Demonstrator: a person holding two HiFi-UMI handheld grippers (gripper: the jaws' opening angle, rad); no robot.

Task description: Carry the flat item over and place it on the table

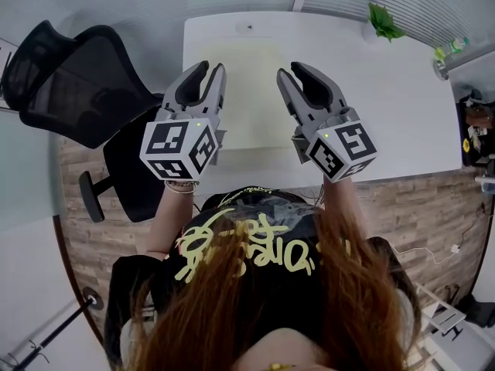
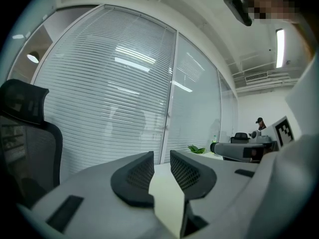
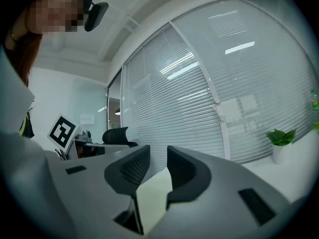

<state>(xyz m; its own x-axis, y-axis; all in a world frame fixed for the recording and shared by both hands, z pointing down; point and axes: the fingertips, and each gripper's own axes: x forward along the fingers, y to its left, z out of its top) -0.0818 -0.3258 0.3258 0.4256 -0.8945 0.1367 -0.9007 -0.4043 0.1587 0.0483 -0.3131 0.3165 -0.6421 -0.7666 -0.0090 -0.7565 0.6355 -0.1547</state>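
Observation:
A pale cream flat sheet (image 1: 244,91) lies flat on the white table (image 1: 387,114), reaching to its near edge. Both grippers hover level above that near edge and point forward. My left gripper (image 1: 211,68) is over the sheet's left side, my right gripper (image 1: 291,69) over its right side. Each pair of jaws stands side by side with a narrow gap and nothing pressed between the pads. In the left gripper view the sheet (image 2: 168,203) shows through the gap of the left gripper (image 2: 161,156). The right gripper (image 3: 158,149) likewise frames the sheet (image 3: 152,198).
A black mesh office chair (image 1: 77,83) stands left of the table, its seat close to the left gripper. A small potted plant (image 1: 383,22) and a bottle (image 1: 448,52) sit at the table's far right. A glass wall with blinds (image 2: 124,98) runs behind the table.

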